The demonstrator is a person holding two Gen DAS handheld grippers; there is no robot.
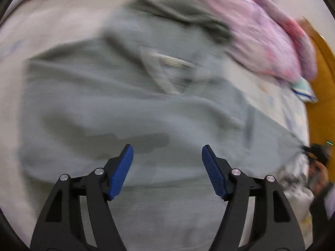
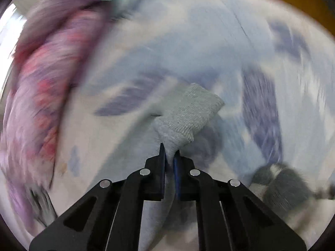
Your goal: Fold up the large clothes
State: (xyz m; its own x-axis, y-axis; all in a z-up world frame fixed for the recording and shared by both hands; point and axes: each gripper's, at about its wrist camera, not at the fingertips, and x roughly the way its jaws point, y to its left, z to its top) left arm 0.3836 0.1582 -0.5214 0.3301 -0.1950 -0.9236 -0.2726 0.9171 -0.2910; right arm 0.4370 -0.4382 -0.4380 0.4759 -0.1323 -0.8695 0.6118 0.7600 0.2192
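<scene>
1. Only the left wrist view shows the whole grey-blue sweatshirt (image 1: 129, 104) lying across the pale bedsheet (image 1: 52, 25), neck label toward the pink blanket (image 1: 266, 35); its long axis cannot be told.
2. The left gripper (image 1: 167, 152) hangs wide above it.
3. The right gripper (image 2: 170, 152) pinches its ribbed cuff (image 2: 188, 113).

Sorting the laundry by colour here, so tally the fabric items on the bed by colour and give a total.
Grey: 1, the grey sweatshirt, its cuff pinched in the right gripper
Pink-purple: 1, the bunched pink-purple blanket
Pale green with blue edge: 1, a small cloth
Total: 3
The left gripper holds nothing. Blur may hide more.
</scene>
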